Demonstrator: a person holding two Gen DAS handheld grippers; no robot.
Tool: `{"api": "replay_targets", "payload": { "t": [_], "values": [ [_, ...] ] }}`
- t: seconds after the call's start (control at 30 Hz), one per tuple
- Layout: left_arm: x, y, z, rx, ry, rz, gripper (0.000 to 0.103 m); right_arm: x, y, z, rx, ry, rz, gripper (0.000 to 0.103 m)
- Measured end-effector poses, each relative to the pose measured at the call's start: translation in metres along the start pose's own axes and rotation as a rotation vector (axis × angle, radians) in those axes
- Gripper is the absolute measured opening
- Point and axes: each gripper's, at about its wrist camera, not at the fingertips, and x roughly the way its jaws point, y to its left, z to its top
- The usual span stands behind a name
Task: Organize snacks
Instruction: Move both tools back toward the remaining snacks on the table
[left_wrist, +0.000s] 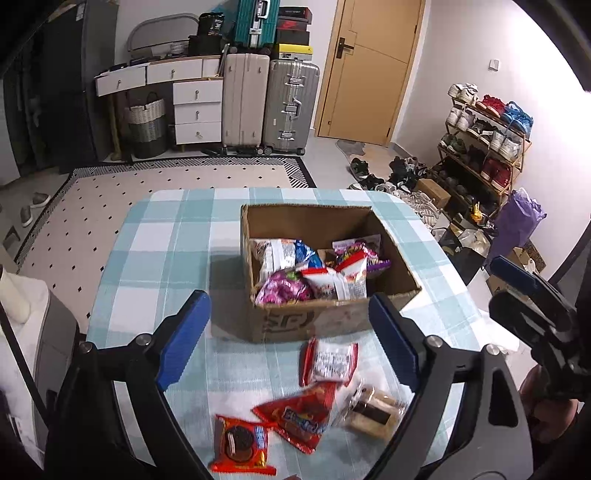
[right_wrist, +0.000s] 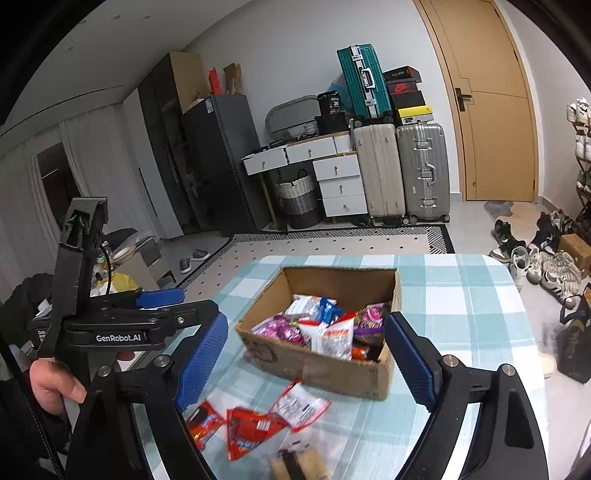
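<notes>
One cardboard box is seen on the checked tablecloth, filled with many snack packets. Four loose snacks are counted on the cloth in front of it: a white-and-red packet, a red triangular packet, a cookie packet and a clear-wrapped pastry. The left gripper and the right gripper are both held wide apart above them, nothing between the fingers. Suitcases and a shoe rack are seen behind.
</notes>
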Motion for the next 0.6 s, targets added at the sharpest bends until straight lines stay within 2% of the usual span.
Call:
{"api": "replay_targets", "payload": {
  "t": [0.17, 0.37, 0.5, 0.6],
  "values": [
    [-0.011, 0.003, -0.023, -0.020, -0.006, 0.018, 0.100, -0.016, 0.009, -0.020, -0.005, 0.001, 0.009, 0.090],
    [-0.027, 0.007, -0.045, -0.032, -0.020, 0.012, 0.100, -0.029, 0.018, -0.041, -0.008, 0.014, 0.008, 0.095],
    [-0.041, 0.005, -0.062, 0.004, -0.078, 0.035, 0.101, -0.035, 0.020, -0.059, -0.005, 0.029, 0.008, 0.097],
    [-0.046, 0.008, -0.073, -0.030, -0.077, 0.025, 0.101, -0.038, 0.021, -0.071, -0.001, 0.046, 0.001, 0.098]
  ]
}}
